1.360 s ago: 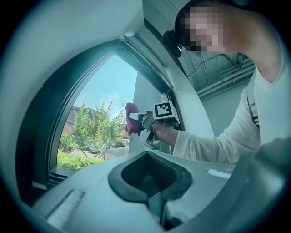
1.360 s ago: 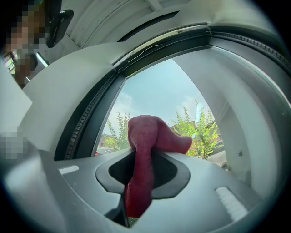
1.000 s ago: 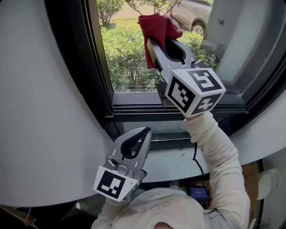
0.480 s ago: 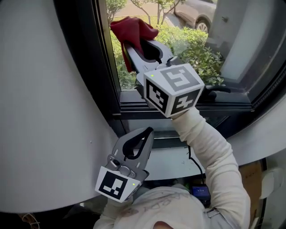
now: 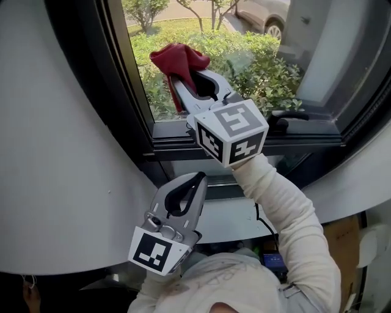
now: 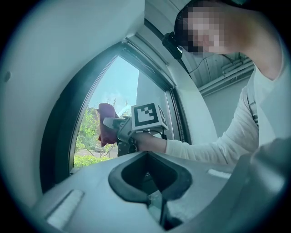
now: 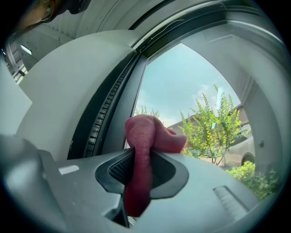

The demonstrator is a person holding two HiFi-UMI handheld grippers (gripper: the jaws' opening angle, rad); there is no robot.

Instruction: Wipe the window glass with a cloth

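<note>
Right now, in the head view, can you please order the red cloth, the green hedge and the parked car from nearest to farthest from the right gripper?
1. Red cloth: clamped between the jaws of the right gripper.
2. Green hedge: outdoors, directly behind the cloth.
3. Parked car: beyond the hedge, at the top right.

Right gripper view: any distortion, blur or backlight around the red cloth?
Right gripper view: heavy fisheye bows the window frame, corners vignetted black; the red cloth is sharp against bright sky. Left gripper view: same fisheye and vignette. Head view: milder bending, even daylight.
</note>
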